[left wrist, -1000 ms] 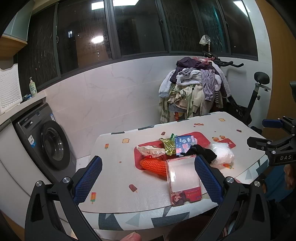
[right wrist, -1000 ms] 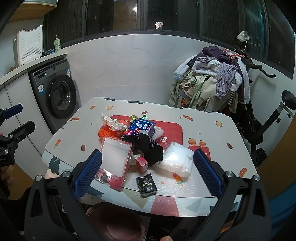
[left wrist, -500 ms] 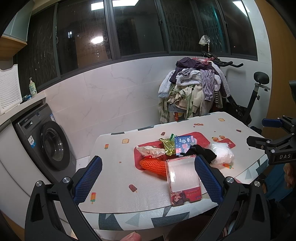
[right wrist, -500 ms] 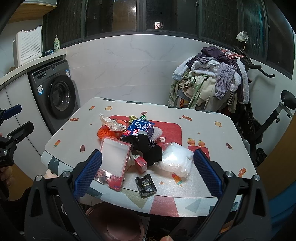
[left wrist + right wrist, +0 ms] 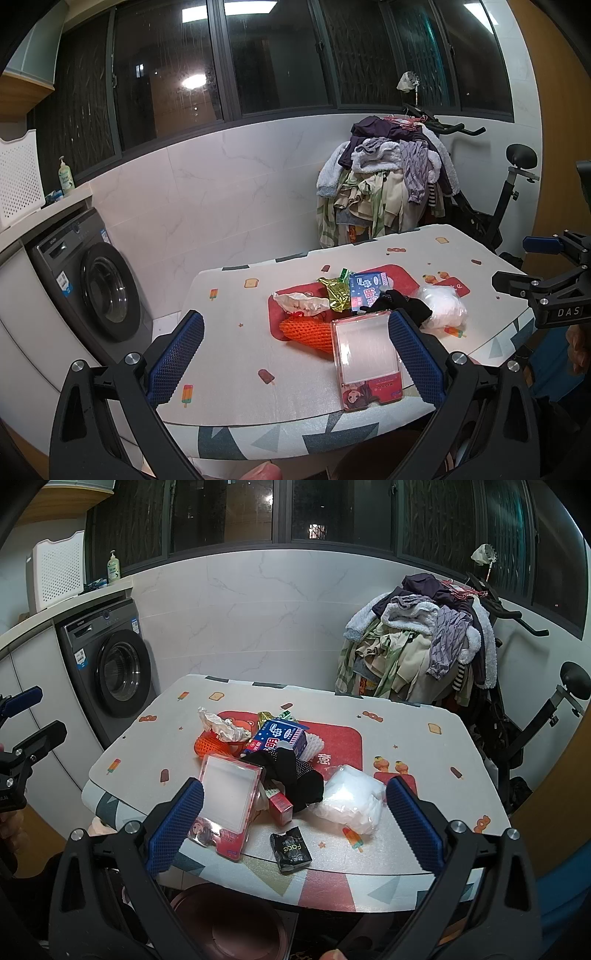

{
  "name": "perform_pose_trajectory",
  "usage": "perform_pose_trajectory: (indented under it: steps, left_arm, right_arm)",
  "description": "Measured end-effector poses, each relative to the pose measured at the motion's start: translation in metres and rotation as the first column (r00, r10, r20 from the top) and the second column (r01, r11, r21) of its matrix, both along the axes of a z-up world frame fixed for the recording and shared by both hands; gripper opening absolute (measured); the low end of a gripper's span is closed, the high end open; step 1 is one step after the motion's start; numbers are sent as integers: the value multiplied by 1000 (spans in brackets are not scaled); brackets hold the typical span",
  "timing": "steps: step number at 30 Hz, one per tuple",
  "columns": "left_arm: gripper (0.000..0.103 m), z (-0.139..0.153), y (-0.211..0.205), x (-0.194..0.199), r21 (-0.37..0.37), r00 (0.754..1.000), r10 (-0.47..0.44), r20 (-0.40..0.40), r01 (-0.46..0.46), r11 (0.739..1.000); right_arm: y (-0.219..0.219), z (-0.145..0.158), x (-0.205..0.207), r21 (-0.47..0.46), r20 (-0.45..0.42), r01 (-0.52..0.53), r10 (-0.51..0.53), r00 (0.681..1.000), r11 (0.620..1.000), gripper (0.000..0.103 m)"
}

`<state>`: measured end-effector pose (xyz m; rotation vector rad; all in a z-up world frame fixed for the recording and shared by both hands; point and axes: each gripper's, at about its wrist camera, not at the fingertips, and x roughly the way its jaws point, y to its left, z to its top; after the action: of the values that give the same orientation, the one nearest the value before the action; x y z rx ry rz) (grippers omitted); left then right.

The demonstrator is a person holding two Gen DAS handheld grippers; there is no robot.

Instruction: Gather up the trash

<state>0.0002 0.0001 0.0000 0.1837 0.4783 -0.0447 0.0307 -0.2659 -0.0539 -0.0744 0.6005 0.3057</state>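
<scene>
Grippers: left gripper point(image 5: 295, 354) and right gripper point(image 5: 293, 821) both spread wide, grasping nothing, short of the table point(image 5: 424, 746). Trash pile point(image 5: 273, 760) sits mid-table on its red mat point(image 5: 343, 738); black packet point(image 5: 290, 849) near the table's front edge.

The table point(image 5: 436, 775) wears a matt printed cloth. On it, the pink box point(image 5: 227, 805) has a glossy clear plastic window, the orange net point(image 5: 304, 330) is a rough foam mesh, the gold wrapper point(image 5: 336, 295) is shiny crinkled foil, and the white bag point(image 5: 352, 799) is thin filmy plastic. The black cloth point(image 5: 291, 775) looks soft and matt. The wall tiles point(image 5: 258, 609) are smooth glossy marble-look.
</scene>
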Motion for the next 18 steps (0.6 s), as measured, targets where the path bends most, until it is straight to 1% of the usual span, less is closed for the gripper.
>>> perform_pose_trajectory:
  steps: [18]
  left_arm:
    - [98,0,0,0,1,1000,-1,3,1,1000]
  right_arm:
    - [4,2,-2,-3,2,-1,1,1000,1000,97]
